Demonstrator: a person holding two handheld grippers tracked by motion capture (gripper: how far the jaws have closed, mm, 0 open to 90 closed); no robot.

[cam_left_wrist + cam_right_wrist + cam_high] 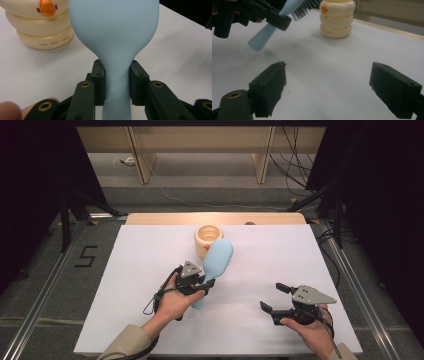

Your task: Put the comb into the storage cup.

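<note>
A light blue hairbrush (pixel 216 262) is held off the white table (pixel 140 270), its head tilted toward the back right. My left gripper (pixel 206 285) is shut on the brush's narrow handle (pixel 117 82); the jaws press it from both sides. Black bristles (pixel 304 8) face down and right. Just behind the brush head stands a cream ringed holder (pixel 207 238) with an orange duck bill (pixel 46 7). My right gripper (pixel 272 297) hovers at the front right, jaws wide apart, nothing between its pads (pixel 270 87).
The white sheet lies over a wooden table whose back edge (pixel 215 218) shows. Tripod legs (pixel 70 215) and cables stand on the floor at both sides. A taped "5" (pixel 86 256) marks the floor at left.
</note>
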